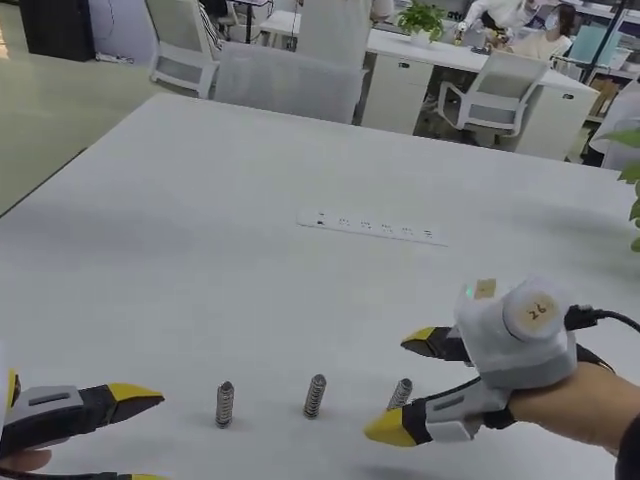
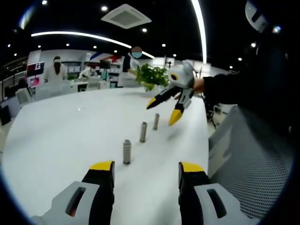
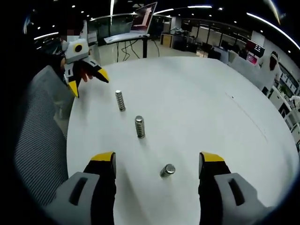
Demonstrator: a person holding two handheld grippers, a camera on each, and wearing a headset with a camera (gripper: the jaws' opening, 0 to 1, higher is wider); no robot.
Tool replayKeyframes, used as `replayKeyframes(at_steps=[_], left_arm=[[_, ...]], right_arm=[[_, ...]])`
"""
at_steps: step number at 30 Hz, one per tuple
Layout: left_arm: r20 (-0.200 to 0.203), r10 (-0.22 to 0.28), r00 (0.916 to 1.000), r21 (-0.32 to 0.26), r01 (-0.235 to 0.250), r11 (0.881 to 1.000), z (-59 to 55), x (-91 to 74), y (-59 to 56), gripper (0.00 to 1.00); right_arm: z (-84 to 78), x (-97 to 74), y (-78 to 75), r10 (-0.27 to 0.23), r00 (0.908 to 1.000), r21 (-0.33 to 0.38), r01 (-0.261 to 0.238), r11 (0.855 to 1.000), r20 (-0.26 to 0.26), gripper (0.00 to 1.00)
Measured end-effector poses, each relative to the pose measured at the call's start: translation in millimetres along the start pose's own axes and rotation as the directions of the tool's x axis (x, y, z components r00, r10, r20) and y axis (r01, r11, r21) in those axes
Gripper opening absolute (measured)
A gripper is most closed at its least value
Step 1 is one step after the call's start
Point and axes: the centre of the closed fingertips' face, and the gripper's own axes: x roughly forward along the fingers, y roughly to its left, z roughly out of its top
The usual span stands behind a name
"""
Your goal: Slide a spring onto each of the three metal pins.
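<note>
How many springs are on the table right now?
3 springs in a row on the table: left spring near the left gripper, middle spring, right spring between the right gripper's open jaws. None looks hidden.

Coiled metal springs (image 1: pixel 315 396) with a dull grey sheen, smooth matt white tabletop (image 1: pixel 220 220), faintly reflective

A white table (image 1: pixel 200 230) carries a power strip (image 1: pixel 370 227); beyond it, on a pale floor (image 1: pixel 50 110), stand grey office chairs (image 1: pixel 495 95) and white desks (image 1: pixel 400 85) with a potted plant (image 1: pixel 422 18). Overhead run long light strips (image 2: pixel 199 23) beside a square air vent (image 2: pixel 125 16)
</note>
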Motion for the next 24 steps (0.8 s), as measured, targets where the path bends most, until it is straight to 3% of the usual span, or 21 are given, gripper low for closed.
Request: replayKeyframes(at_steps=[24], left_arm=[[0.0, 0.014, 0.9999, -0.022, -0.014, 1.0, -2.0, -0.4, 3.7, 0.53]], right_arm=[[-26.0, -18.8, 16.1, -0.041, 0.9916, 0.071, 0.033, 0.997, 0.123, 0.74]])
